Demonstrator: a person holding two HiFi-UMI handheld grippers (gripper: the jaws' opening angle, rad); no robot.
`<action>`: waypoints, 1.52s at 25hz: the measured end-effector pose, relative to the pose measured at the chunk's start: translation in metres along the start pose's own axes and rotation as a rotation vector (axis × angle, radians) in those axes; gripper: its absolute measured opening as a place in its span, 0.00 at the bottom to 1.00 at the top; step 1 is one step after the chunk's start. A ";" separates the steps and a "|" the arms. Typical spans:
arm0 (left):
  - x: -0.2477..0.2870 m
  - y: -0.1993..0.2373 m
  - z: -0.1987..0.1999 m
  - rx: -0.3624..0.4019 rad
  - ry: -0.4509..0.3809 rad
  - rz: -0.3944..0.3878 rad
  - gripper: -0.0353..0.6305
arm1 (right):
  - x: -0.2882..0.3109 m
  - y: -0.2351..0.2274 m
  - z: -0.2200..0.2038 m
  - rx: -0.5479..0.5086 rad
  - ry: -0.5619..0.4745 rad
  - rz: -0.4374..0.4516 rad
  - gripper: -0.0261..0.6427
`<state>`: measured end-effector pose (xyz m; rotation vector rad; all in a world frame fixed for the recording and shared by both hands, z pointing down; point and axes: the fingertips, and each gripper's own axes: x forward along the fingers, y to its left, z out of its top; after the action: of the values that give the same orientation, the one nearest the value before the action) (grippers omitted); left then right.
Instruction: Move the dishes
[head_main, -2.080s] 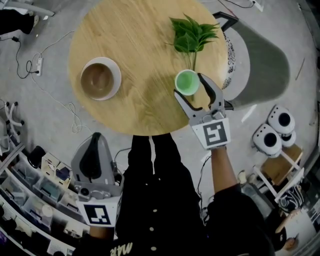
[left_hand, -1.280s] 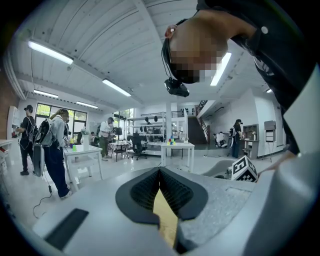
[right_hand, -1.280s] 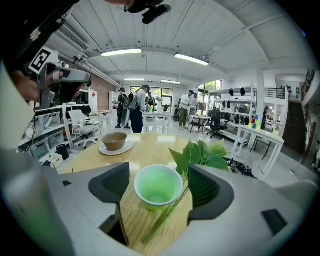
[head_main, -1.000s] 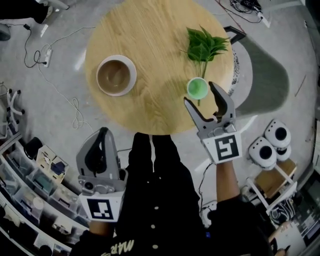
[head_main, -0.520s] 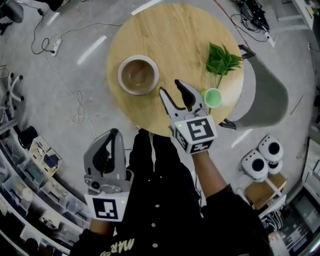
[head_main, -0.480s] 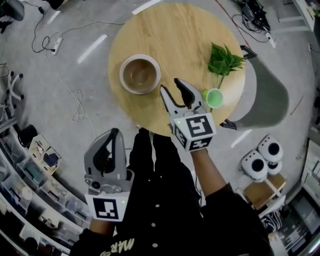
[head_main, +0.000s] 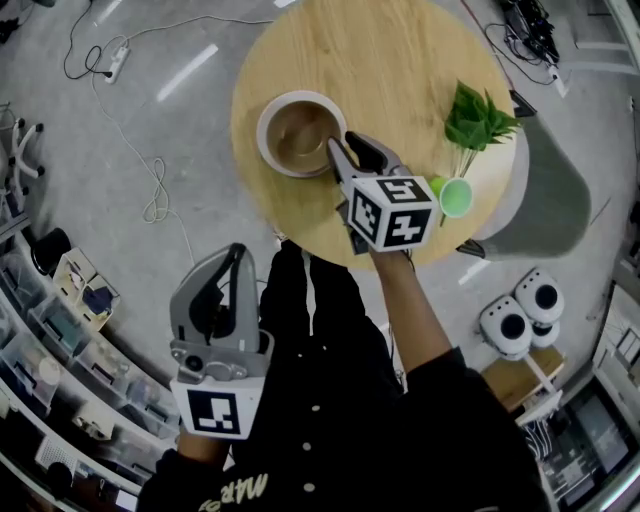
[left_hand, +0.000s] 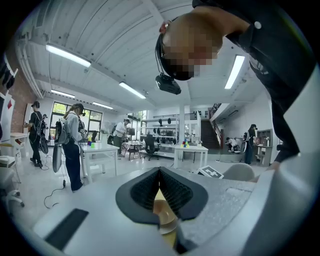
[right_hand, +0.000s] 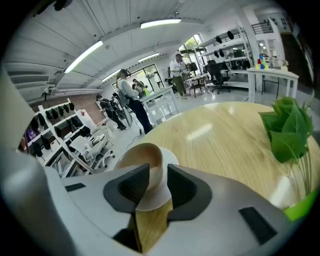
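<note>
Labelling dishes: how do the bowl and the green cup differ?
The bowl is wide and brown inside; the cup is small and green. The bowl's rim sits between the jaws of the right gripper, which have just been closing; the cup stands untouched. Both are upright on the table.

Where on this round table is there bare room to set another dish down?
The far half of the table is bare, from the bowl across to the plant. The near edge is crowded: the right gripper, whose jaws have just been closing on the bowl's rim, fills the gap between bowl and green cup.
</note>
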<state>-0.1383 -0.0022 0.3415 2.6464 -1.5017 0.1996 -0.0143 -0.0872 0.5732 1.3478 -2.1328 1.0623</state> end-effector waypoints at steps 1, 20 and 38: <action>0.000 0.001 -0.002 -0.004 0.003 0.000 0.06 | 0.003 0.000 -0.001 0.015 0.009 0.002 0.20; -0.004 0.003 -0.010 -0.014 0.021 -0.002 0.06 | 0.009 0.003 0.005 0.065 0.016 -0.002 0.06; 0.007 -0.065 0.017 0.033 -0.009 -0.115 0.06 | -0.132 -0.039 -0.029 0.112 -0.044 -0.050 0.05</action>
<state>-0.0775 0.0229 0.3247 2.7533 -1.3544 0.2055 0.0790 0.0030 0.5180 1.4806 -2.0869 1.1574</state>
